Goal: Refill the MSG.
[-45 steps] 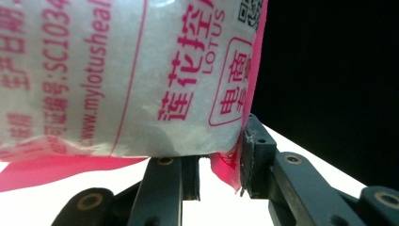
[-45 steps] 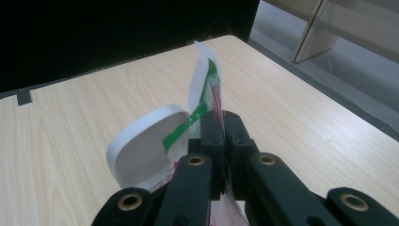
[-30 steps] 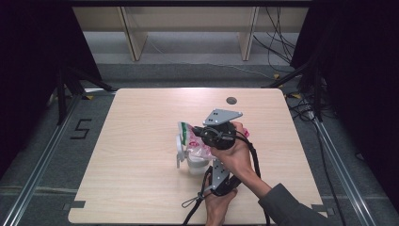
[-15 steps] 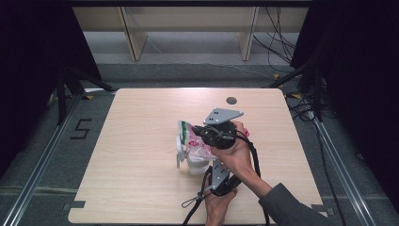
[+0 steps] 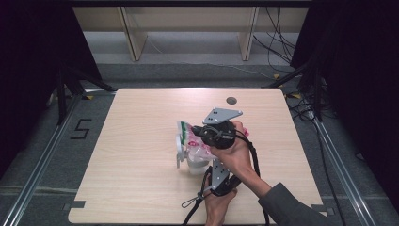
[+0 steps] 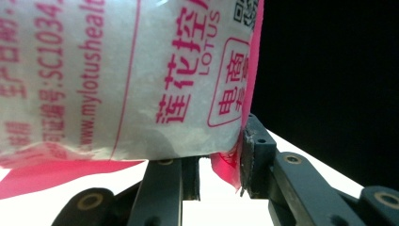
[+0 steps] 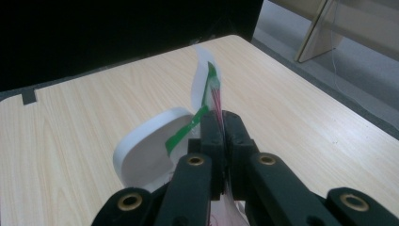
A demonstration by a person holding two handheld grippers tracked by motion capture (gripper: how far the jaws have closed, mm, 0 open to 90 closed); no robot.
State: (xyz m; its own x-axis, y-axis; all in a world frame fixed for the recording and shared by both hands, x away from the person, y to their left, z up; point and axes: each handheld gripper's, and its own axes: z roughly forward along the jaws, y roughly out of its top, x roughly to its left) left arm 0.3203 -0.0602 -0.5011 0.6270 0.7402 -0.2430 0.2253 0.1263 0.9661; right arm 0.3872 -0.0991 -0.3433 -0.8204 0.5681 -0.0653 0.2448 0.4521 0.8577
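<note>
A plastic bag of white grains with pink print stands upright at the table's middle, over a white bowl. My right gripper, under its grey plate, comes from the right and is shut on the bag's top edge, a white flap with a green stripe. The bowl lies just under that flap. My left gripper reaches up from the near side. In the left gripper view the bag sits between the jaws of the left gripper, whose pads press on its pink lower corner.
The wooden table has a dark round hole near its far edge. Shelf legs stand beyond the table, cables run on the floor at the right, and a "5" mark is on the floor at the left.
</note>
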